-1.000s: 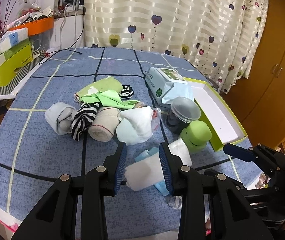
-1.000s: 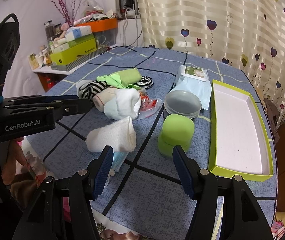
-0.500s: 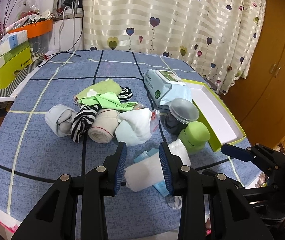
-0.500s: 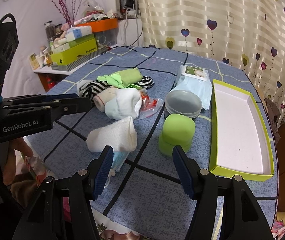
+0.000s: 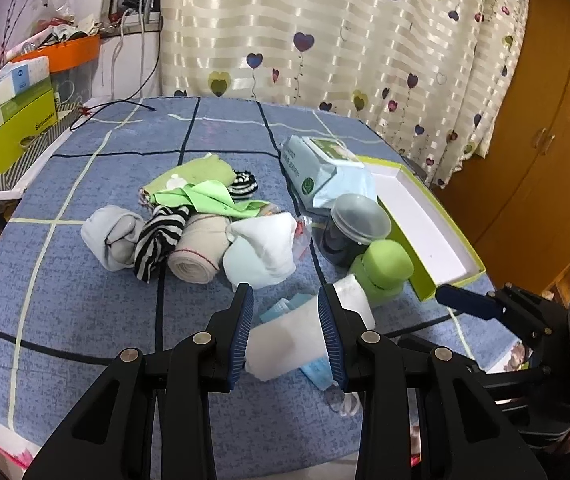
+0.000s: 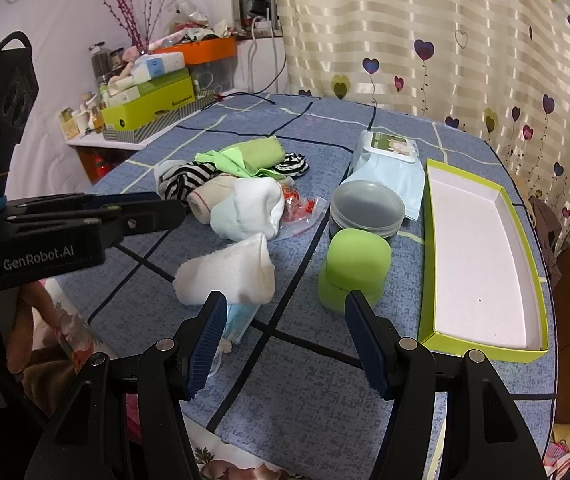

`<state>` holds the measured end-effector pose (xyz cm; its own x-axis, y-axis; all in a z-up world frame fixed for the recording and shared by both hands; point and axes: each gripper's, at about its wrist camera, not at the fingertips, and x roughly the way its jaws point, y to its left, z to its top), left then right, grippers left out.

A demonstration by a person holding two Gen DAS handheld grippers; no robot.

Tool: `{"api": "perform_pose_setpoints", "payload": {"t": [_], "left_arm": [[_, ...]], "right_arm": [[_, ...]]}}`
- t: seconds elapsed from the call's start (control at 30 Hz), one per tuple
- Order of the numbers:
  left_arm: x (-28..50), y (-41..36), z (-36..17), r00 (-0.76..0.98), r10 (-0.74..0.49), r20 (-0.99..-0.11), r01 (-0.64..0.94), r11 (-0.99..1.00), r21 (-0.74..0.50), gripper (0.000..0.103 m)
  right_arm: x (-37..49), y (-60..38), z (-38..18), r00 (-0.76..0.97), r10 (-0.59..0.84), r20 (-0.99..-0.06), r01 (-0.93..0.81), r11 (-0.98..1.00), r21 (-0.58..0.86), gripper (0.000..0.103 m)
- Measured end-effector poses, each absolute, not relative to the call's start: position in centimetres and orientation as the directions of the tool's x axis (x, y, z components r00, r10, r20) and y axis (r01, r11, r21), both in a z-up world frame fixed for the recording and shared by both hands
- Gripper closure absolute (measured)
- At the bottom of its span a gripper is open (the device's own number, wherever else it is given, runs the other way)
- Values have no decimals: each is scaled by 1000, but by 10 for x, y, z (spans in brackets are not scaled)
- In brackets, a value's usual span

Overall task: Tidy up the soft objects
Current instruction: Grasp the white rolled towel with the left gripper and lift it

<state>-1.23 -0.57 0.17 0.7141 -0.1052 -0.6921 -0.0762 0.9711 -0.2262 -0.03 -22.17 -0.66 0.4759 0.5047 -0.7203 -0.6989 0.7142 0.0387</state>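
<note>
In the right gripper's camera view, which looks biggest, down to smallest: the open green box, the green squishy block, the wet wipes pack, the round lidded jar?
1. Open green box, clearly largest.
2. Green squishy block, wet wipes pack and round lidded jar look similar; the block sits nearer the camera, so no sure ranking.

nubbly blue checked tablecloth (image 6: 325, 392); fluffy white terry towel roll (image 6: 229, 276); smooth matt green plastic bottle (image 6: 355, 270); glossy clear plastic round tub (image 6: 367, 210); matt white-lined green cardboard tray (image 6: 481, 264).

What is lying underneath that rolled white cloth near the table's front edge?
A light blue face mask pokes out from under the white cloth, with a white ear loop trailing. The rest of it is covered.
</note>
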Motion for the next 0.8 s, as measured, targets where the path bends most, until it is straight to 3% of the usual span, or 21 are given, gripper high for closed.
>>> {"api": "perform_pose_setpoints", "payload": {"t": [0.8], "left_arm": [[-16, -11, 6, 714, -127, -688, -39, 975, -220, 68]], "right_arm": [[-1, -222, -6, 475, 511, -716, -699, 713, 44, 41]]}}
